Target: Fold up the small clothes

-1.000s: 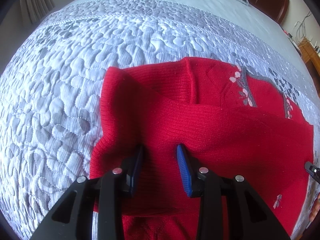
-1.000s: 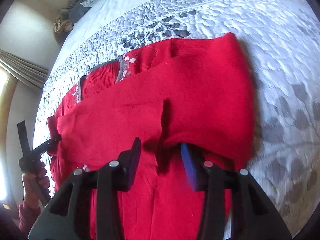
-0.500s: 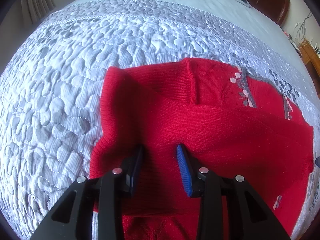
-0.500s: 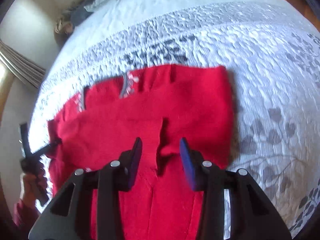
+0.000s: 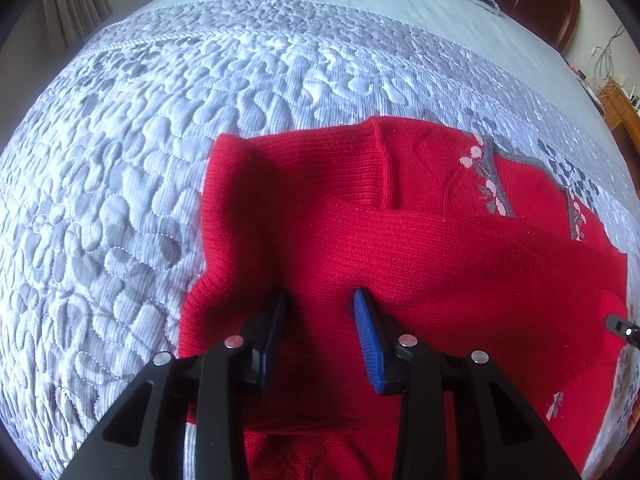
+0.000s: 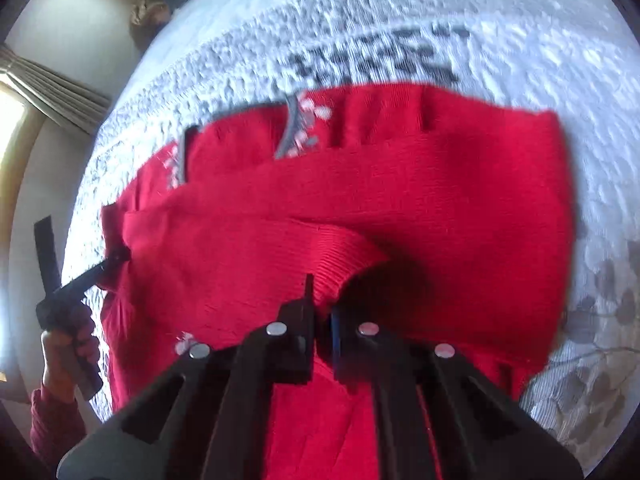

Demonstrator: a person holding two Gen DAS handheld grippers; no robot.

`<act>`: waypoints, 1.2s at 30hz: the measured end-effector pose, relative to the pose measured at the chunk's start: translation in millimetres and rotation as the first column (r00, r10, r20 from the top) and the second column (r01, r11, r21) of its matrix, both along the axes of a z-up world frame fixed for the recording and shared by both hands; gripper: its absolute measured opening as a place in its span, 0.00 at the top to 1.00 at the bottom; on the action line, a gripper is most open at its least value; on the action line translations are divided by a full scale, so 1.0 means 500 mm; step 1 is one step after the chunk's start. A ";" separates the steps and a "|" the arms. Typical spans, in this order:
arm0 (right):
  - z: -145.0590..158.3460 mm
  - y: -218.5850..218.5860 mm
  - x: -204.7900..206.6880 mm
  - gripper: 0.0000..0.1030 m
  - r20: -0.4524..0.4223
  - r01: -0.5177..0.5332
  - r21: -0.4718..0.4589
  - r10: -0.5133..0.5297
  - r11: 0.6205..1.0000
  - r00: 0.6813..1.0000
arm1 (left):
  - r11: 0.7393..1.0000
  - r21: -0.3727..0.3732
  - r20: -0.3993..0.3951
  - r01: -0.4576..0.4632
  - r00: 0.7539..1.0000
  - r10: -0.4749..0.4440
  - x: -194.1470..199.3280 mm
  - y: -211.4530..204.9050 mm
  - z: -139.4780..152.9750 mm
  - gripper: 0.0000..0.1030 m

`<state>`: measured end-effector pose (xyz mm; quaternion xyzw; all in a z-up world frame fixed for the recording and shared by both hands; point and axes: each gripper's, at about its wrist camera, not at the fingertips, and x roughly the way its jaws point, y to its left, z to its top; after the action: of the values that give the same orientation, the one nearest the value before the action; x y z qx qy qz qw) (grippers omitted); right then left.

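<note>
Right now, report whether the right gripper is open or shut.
Shut. The right gripper has pinched a ribbed fold of the red sweater, its fingers nearly together in the right wrist view.

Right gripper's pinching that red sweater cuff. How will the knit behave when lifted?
Likely floppy: the red knit sweater already drapes in soft folds on the quilted bedspread. The ribbed cuff bunches where the right gripper pinches it, so expect stretch and sag. Probably not slippery; the knit looks grippy.
</note>
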<state>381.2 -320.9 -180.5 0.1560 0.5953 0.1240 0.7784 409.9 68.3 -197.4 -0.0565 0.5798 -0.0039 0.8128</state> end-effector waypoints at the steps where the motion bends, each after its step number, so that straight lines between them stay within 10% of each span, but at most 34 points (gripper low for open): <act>1: 0.012 -0.002 -0.001 0.96 0.020 0.004 0.002 -0.004 1.000 1.000 | 1.000 -0.008 0.003 -0.002 1.000 0.002 -0.001 0.002 0.005 0.65; 8: 0.117 -0.053 -0.007 0.96 0.148 0.029 0.021 -0.032 0.999 0.988 | 0.998 -0.047 0.192 -0.038 0.980 0.047 -0.030 0.025 0.103 0.38; 15: 0.057 -0.107 0.014 0.95 0.075 0.080 -0.106 -0.072 0.991 0.995 | 0.983 0.184 0.070 0.003 0.997 -0.016 0.005 -0.027 0.034 0.38; 19: -0.035 -0.109 0.009 0.94 0.008 0.083 -0.160 -0.083 0.984 0.997 | 0.991 0.130 0.063 -0.039 0.998 0.031 0.003 -0.007 0.004 0.35; 30: 0.047 -0.086 -0.019 0.81 0.114 0.077 -0.175 -0.057 0.982 0.992 | 0.986 0.157 0.087 -0.051 0.995 0.037 0.040 -0.008 0.027 0.35; 36: -0.015 -0.086 -0.032 0.84 0.040 0.064 -0.204 -0.057 0.977 0.998 | 0.981 0.184 0.094 -0.067 0.994 0.051 0.041 -0.016 0.004 0.33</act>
<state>365.1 -363.7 -187.9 0.0906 0.5864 0.0409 0.8039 430.3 60.5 -195.3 0.0030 0.5388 0.0720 0.8394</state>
